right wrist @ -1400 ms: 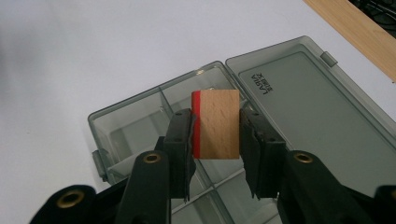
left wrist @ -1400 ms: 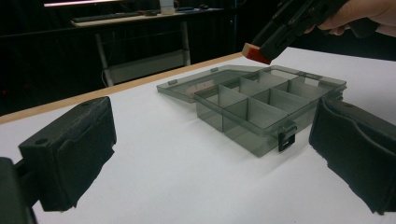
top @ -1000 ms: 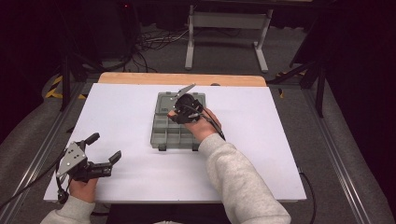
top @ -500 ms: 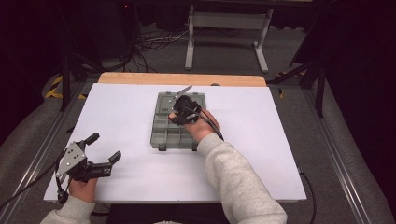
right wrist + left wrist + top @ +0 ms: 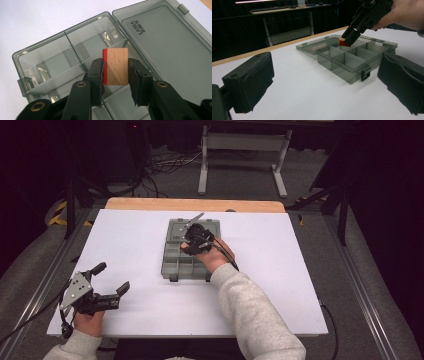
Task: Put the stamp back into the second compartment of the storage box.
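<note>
Clamped between the right gripper's [image 5: 115,72] pads, a wooden block [image 5: 115,67] with one red face is held above the open grey compartment box [image 5: 176,270]. Well apart, the left gripper [image 5: 111,279] is rested on the white table [image 5: 300,270] with its jaws spread and nothing between them.

The high view looks forward and down from above the near edge of the table [image 5: 280,285], far enough back to take in the whole top and the floor beyond. The left gripper view sits low near the table's near left corner, facing across the surface toward the grey compartment box [image 5: 352,60] and the right gripper [image 5: 348,40] above it. The right gripper view looks down close onto that same box [image 5: 162,37]. All three views share the box [image 5: 175,265].
</note>
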Demonstrator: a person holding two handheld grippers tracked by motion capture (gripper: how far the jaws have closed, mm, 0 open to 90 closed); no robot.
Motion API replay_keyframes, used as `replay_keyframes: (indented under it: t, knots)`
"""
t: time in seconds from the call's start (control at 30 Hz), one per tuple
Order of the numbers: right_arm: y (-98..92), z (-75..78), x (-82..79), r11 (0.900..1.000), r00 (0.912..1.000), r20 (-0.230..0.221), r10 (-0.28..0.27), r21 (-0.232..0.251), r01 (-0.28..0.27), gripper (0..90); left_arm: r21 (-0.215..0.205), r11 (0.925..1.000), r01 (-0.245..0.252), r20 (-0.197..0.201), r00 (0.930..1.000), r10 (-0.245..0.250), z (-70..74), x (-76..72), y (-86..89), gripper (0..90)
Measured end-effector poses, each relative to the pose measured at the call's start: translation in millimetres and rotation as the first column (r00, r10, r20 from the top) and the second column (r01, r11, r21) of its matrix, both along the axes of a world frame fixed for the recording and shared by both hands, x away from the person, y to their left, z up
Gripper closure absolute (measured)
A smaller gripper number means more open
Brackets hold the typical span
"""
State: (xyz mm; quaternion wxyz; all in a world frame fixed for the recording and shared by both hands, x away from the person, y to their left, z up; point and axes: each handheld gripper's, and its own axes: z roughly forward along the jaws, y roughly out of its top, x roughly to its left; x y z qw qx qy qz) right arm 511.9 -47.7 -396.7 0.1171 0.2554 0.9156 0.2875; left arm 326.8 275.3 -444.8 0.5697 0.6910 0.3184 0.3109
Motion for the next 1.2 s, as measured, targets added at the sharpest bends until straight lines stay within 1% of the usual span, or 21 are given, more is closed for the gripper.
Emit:
replay_keyframes:
  t: [0.07,0.33,0.77,0.83,1.2]
  knots:
    - [0.7,-1.7,0.6,1.0,1.0,-0.002,-0.001,-0.01,0.001,66.0,0.0,1.0,-0.001,0.0,1.0,0.001,0.0,0.0,0.2,1.5]
    - [2.7,-4.6,1.3,1.0,0.9999,-0.011,0.001,-0.017,-0.002,66.0,-0.001,1.0,0.002,0.0,1.0,-0.002,0.1,-0.1,0.0,1.7]
    - [5.2,-6.5,1.0,1.0,0.9999,-0.012,0.011,-0.021,-0.011,65.6,-0.001,1.0,-0.001,0.0,1.0,0.001,0.0,0.1,0.1,1.7]
    - [5.2,-6.4,0.9,1.0,0.9998,-0.016,0.009,-0.015,-0.009,63.4,-0.001,1.0,0.001,-0.001,1.0,-0.001,0.0,0.1,0.2,1.7]
    - [4.3,-4.0,-0.2,1.0,1.0,-0.003,0.008,-0.003,-0.008,57.8,0.0,1.0,0.0,0.001,1.0,0.0,0.3,0.0,0.3,1.7]
